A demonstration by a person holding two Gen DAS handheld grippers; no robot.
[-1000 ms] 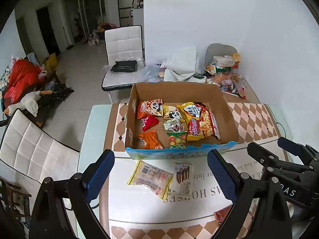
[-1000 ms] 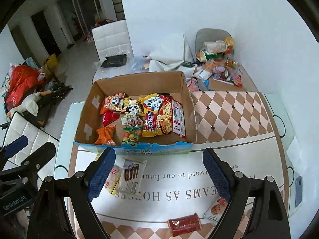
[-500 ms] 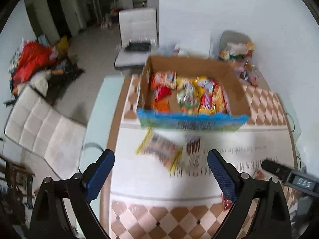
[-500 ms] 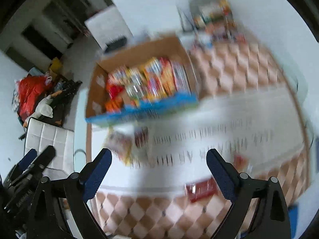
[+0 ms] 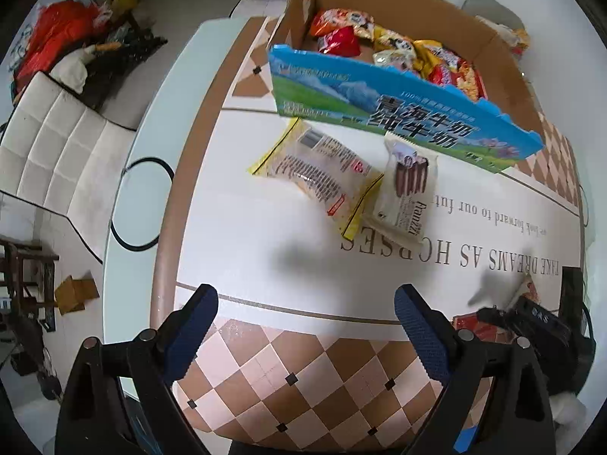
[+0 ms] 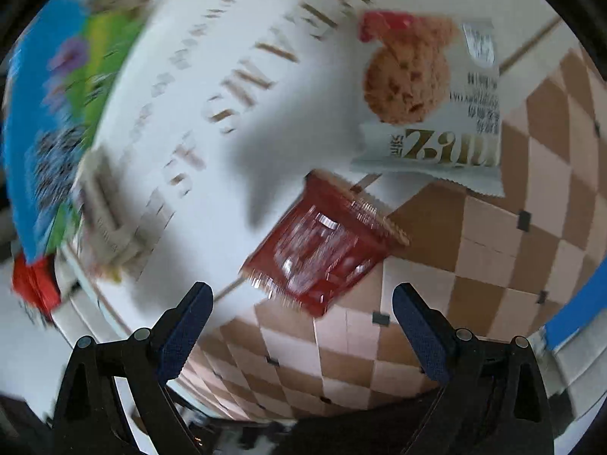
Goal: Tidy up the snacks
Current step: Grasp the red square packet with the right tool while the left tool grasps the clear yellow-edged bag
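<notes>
A cardboard box (image 5: 379, 87) with a blue printed front flap holds several snack packs. In front of it on the table lie a yellow-edged clear packet (image 5: 315, 174) and a white wafer pack (image 5: 408, 189). My left gripper (image 5: 305, 326) is open and empty, low over the table, short of those two packs. My right gripper (image 6: 301, 320) is open and empty, close above a red snack pack (image 6: 322, 250). A white cookie pack (image 6: 428, 102) lies just beyond it. The right gripper also shows in the left wrist view (image 5: 531, 318), at the right by the red pack.
The table (image 5: 265, 360) has a white runner with printed words and a checkered border. A white chair (image 5: 57, 140) stands to the left, with clutter on the floor beyond. The box's blue flap (image 6: 41, 113) shows blurred at the left of the right wrist view.
Both grippers have dropped toward the table. The left has come close to the two packs by the box. The right has swung down over the red and cookie packs.
</notes>
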